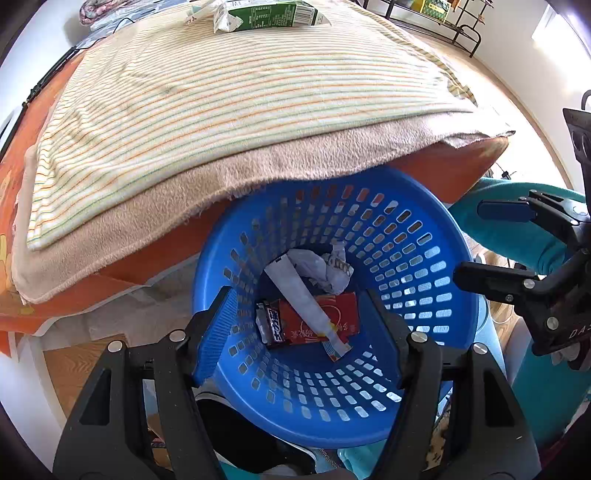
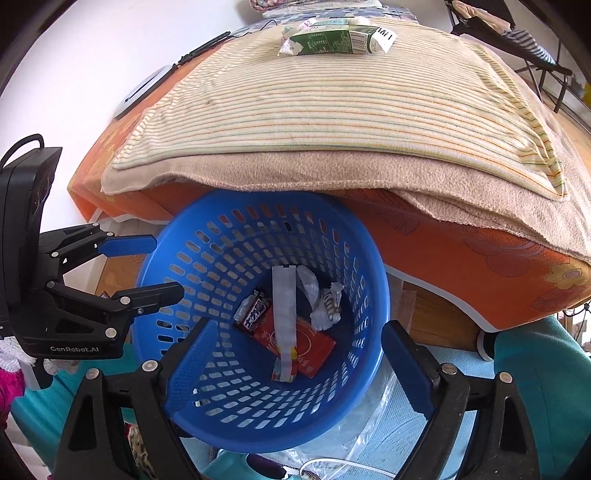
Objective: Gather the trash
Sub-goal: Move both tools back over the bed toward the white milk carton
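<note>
A blue perforated basket (image 1: 314, 424) (image 2: 258, 435) stands below the table's edge. Inside lie a red wrapper (image 1: 332, 314) (image 2: 314, 347), a long white strip (image 1: 295, 291) (image 2: 284, 310), crumpled white paper (image 1: 321, 269) (image 2: 325, 306) and a dark candy wrapper (image 1: 271, 321) (image 2: 255, 312). My left gripper (image 1: 299, 314) (image 2: 162, 269) hangs open over the basket with nothing between its pads. Beside it, my right gripper (image 2: 295, 332) (image 1: 476, 243) is open wide and also holds nothing. A flattened green carton (image 1: 273, 14) (image 2: 332, 42) lies at the far side of the table.
A striped towel (image 1: 221, 110) over a beige one covers the orange tablecloth (image 2: 461, 266). Teal fabric (image 1: 517, 229) lies beside the basket. A flat silver device (image 2: 144, 92) rests on the table's left edge. A black metal rack (image 1: 443, 22) stands beyond the table.
</note>
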`<state>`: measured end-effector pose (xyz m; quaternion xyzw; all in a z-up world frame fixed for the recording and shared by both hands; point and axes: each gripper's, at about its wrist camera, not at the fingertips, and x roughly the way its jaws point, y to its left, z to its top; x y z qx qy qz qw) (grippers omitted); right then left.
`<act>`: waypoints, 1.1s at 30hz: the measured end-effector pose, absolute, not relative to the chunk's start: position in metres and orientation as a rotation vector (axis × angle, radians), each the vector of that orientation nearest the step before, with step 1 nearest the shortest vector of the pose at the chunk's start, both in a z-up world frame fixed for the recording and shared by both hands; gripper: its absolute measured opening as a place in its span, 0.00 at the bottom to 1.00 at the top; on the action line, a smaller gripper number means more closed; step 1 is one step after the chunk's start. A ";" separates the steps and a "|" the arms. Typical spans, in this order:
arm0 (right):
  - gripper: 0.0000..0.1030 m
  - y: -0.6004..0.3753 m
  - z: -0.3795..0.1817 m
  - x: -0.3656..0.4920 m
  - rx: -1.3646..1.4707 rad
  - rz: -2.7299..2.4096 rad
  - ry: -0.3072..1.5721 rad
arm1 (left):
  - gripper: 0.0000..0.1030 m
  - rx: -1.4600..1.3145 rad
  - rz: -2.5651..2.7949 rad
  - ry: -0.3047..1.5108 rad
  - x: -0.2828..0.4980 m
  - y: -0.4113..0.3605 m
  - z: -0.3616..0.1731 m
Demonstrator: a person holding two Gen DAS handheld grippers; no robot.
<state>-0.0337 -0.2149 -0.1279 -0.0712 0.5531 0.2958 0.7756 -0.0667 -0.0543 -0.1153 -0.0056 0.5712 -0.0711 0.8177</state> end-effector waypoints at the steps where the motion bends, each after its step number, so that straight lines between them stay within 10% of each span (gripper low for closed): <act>1: 0.91 -0.216 -0.126 -0.032 -0.151 0.635 1.193 | 0.68 -0.017 -0.151 1.212 -0.064 -0.053 -0.112; 33: 0.91 -0.190 -0.028 0.142 -0.139 0.653 0.840 | 0.68 -0.056 -0.049 1.024 0.065 0.018 -0.025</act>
